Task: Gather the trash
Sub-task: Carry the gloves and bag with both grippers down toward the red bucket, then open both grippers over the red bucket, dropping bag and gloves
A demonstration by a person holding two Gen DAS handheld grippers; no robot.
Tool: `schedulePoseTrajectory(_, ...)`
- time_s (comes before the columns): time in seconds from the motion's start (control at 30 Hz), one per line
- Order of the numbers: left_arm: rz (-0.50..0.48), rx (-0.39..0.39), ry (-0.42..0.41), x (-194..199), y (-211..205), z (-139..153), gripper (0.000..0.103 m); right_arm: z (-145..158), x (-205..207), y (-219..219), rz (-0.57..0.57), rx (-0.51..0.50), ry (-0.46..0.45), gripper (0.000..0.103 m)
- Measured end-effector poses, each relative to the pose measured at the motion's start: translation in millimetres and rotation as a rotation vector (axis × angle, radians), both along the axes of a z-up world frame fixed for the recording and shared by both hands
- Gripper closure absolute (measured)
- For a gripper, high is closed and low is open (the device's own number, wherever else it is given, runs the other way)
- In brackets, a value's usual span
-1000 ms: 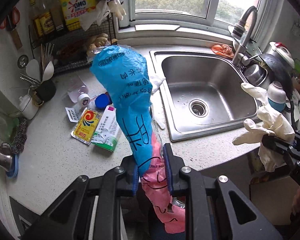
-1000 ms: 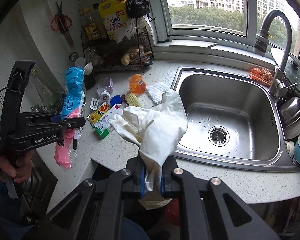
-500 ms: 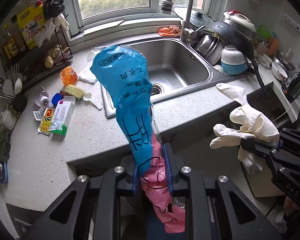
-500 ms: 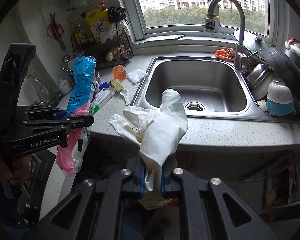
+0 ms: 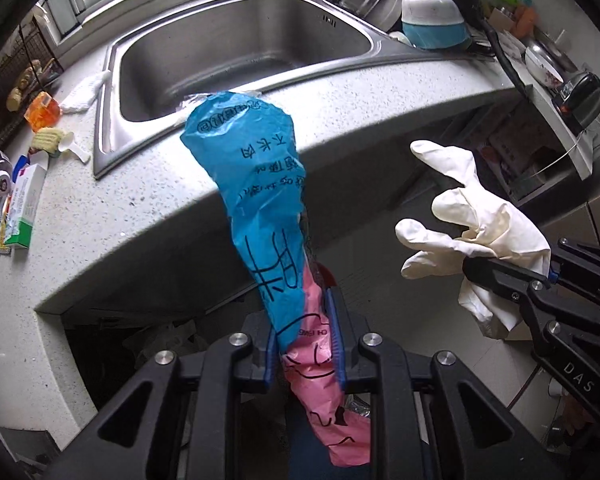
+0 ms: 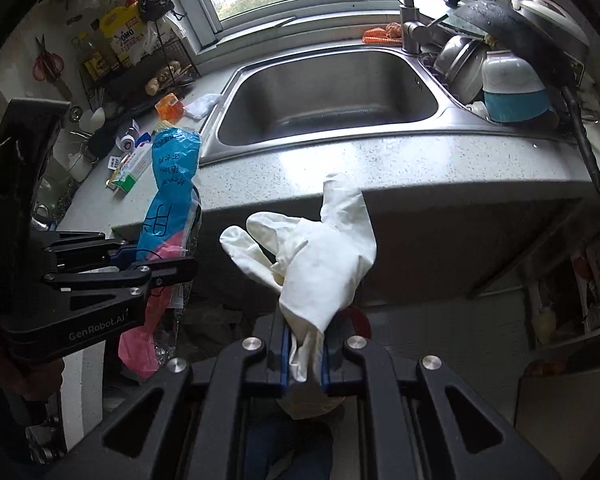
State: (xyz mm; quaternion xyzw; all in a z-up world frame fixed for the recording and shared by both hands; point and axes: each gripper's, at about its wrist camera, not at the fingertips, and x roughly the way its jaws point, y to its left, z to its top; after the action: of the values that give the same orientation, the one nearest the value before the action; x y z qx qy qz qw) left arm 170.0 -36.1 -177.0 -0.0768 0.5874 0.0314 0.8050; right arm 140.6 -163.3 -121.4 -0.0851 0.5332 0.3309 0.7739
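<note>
Left gripper (image 5: 304, 344) fingers clamp the blue-and-pink plastic bag (image 5: 256, 200), long axis upright; right gripper (image 6: 305, 354) pinches the white rubber glove (image 6: 320, 248) alongside, both clear of the surface (image 6: 380, 164).

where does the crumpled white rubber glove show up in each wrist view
Left wrist view: the crumpled white rubber glove is at the right edge, clamped in the right gripper, below the counter edge.
Right wrist view: the glove is centre frame, standing up from that gripper's closed jaws.
Shared landmark: the stainless steel sink, above the glove in both.
</note>
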Motion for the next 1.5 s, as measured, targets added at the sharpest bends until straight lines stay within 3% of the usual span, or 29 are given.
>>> schedulePoseTrajectory(0.43, 0.023, -0.090, 0.146, 20, -11, -179, 0.084, -146, 23, -12, -0.057, -0.056, 0.094, 0.093)
schedulePoseTrajectory(0.7, 0.065, -0.136, 0.167, 36, -6, -251, 0.083, -220, 28, -12, -0.084, -0.078, 0.132, 0.093)
schedulePoseTrajectory(0.87, 0.056, -0.105, 0.158, 40, -14, -268, 0.080, -236, 15, -28, -0.105, -0.080, 0.137, 0.093)
schedulePoseTrajectory(1.0, 0.050, -0.091, 0.133, 36, -17, -268, 0.050, -241, 7, -29, -0.113, -0.087, 0.136, 0.093)
schedulePoseTrajectory(1.1, 0.018, -0.087, 0.112, 33, -15, -267, 0.041, -244, 3, -30, -0.111, -0.097, 0.136, 0.093)
schedulePoseTrajectory(1.2, 0.016, -0.036, 0.112, 32, -16, -266, 0.040, -246, 1, -26, -0.112, -0.096, 0.136, 0.093)
schedulePoseTrajectory(1.5, 0.012, -0.005, 0.114, 30, 1, -275, 0.040, -255, 9, -18, -0.097, -0.098, 0.153, 0.093)
